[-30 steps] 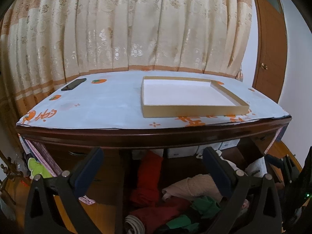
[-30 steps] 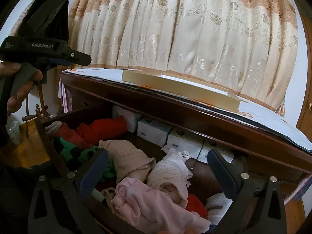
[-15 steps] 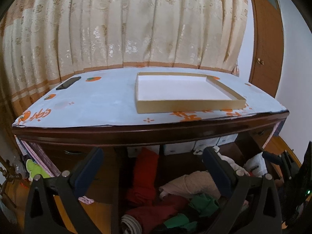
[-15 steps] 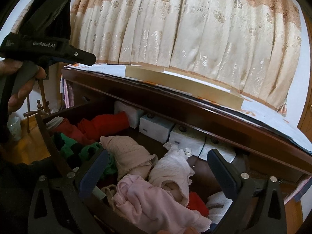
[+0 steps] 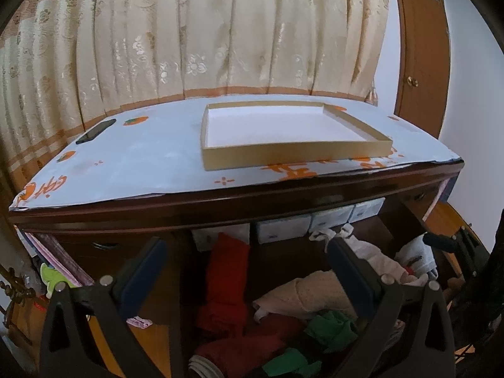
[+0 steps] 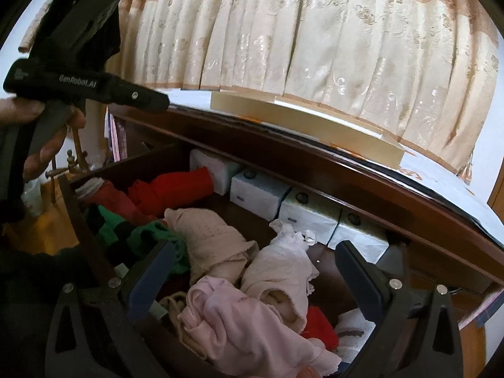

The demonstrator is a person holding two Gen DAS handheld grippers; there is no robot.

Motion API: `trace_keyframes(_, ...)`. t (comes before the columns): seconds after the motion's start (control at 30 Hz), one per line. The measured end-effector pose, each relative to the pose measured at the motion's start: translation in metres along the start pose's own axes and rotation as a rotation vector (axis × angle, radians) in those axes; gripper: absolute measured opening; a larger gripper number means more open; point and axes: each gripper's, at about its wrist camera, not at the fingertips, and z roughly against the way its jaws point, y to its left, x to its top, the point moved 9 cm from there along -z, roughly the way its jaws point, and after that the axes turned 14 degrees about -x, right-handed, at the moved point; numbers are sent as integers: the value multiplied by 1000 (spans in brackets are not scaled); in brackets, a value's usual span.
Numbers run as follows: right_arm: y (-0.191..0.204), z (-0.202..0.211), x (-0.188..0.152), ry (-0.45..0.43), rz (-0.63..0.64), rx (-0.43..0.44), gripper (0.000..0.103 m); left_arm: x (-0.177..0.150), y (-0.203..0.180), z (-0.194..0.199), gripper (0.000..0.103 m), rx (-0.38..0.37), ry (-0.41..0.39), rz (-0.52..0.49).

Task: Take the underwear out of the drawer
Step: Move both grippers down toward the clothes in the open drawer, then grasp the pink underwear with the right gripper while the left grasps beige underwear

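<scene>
The open drawer (image 6: 85,220) under the dark wooden table holds a heap of underwear. My right gripper (image 6: 255,252) hangs open just above it, empty, over a pink piece (image 6: 239,321), a beige piece (image 6: 208,236) and a white lacy piece (image 6: 283,267). Red garments (image 6: 176,186) and green ones (image 6: 148,236) lie on the drawer's left. My left gripper (image 5: 244,252) is open and empty too, higher up, facing the table edge, with the red roll (image 5: 226,264) and beige piece (image 5: 315,293) below it. A hand (image 6: 47,145) holds the left tool's black body (image 6: 88,85).
A shallow gold-sided tray (image 5: 283,129) and a dark phone (image 5: 96,130) lie on the paper-covered tabletop (image 5: 141,157). White tissue boxes (image 6: 258,192) line the drawer's back. Curtains (image 5: 204,31) hang behind, and a wooden door (image 5: 419,63) is on the right.
Both views have drifted slightly; the left one now sees a bit more of the tabletop and tray. Both grippers stay open and no garment has moved.
</scene>
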Motion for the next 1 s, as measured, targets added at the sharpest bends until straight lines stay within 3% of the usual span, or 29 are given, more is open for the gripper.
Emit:
trace_keyframes(0.17,3,-10,-1,66,28,44,102,-3,-12,-13,103,-45,41,-33)
trace_keyframes(0.3,-11,-21,-1,173,-107,120,102,-6,-29,-32,103,-85,96,-91)
trace_keyframes(0.43,-37,-33,-3,274,-260,118,102,-10,-44,-54,103,-147,169,-131)
trace_keyframes(0.57,-62,-50,-9,371,-326,60,102,-17,-49,-77,103,-196,260,-171)
trace_keyframes(0.73,-63,-73,-18,494,-262,37,102,-30,-57,-101,103,-323,386,-150)
trace_keyframes(1.0,-50,-97,-30,632,-223,102,102,-46,-74,-127,99,-380,504,-216)
